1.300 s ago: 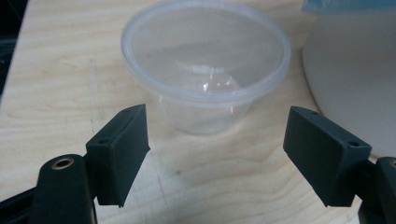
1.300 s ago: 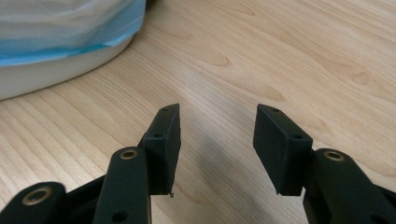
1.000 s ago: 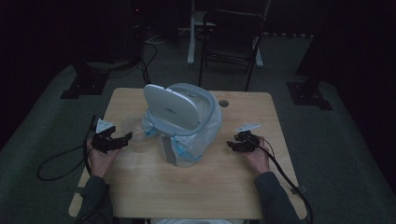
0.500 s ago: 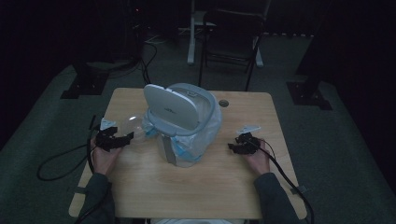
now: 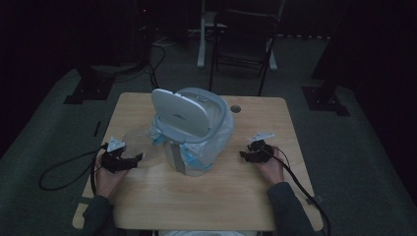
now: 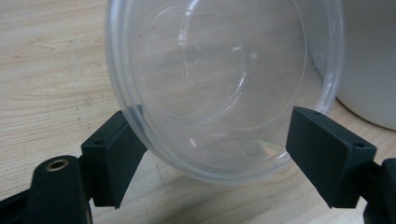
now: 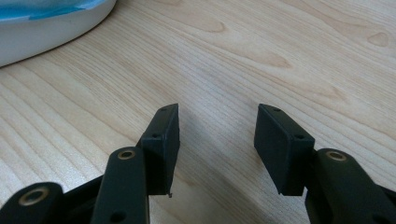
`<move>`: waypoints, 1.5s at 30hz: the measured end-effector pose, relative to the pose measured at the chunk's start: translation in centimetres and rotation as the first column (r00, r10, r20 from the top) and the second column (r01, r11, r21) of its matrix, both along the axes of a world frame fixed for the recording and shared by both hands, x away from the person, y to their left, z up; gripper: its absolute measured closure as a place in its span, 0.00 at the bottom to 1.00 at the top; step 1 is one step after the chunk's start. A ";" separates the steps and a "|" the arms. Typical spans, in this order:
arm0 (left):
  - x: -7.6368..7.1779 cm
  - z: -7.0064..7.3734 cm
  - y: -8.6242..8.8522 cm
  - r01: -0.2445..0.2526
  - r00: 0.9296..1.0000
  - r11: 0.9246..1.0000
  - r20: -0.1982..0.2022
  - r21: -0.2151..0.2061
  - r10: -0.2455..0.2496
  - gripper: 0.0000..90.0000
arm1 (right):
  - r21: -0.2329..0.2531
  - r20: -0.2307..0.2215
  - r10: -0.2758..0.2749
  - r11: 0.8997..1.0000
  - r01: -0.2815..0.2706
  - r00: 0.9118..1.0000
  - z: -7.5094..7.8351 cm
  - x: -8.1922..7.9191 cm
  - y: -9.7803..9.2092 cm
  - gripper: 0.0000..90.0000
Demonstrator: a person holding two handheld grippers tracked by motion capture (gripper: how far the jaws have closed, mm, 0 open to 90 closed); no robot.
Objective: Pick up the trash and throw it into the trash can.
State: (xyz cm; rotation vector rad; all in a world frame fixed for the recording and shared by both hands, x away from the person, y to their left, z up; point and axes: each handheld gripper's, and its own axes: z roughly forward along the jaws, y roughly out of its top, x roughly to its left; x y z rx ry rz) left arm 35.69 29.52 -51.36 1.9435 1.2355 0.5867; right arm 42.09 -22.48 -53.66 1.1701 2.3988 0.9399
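A clear plastic bowl [image 6: 219, 84] is tilted between the jaws of my left gripper [image 6: 210, 149], which is shut across its rim just above the wooden table [image 6: 42, 70]. In the high view the left gripper [image 5: 136, 158] sits at the table's left with the bowl [image 5: 135, 140] in front of it, beside a white bin [image 5: 196, 142]. The bin's lid [image 5: 179, 115] stands up and a clear bag with blue ties lines it. My right gripper [image 5: 244, 155] rests right of the bin. Its jaws stand apart, open over bare wood [image 7: 217, 140], with the bin's base [image 7: 42, 28] at the upper left.
The table [image 5: 196, 201] has a round cable hole [image 5: 236, 108] behind the bin. A cable [image 5: 59, 169] trails off the left edge and another [image 5: 305, 189] off the right. A dark chair [image 5: 246, 44] and stand bases [image 5: 83, 93] are on the floor beyond.
My left gripper has drawn slightly back toward the near edge with the bowl still in it. The right gripper has barely moved.
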 end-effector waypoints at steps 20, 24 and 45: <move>-0.1 2.4 -2.1 0.036 0.999 0.998 0.033 0.057 -0.038 0.74 | 0.011 0.013 0.002 1.000 -0.002 1.000 -0.2 0.0 -0.1 0.54; 0.1 2.3 -2.4 0.042 0.999 0.998 0.032 0.057 -0.044 0.84 | 0.024 0.031 0.006 1.000 -0.007 1.000 -0.4 -0.1 -0.2 0.53; 0.3 3.4 -1.8 0.060 0.997 0.998 0.056 -0.031 -0.058 0.94 | 0.069 0.085 0.013 0.997 -0.019 0.996 -1.1 -0.7 -0.8 0.47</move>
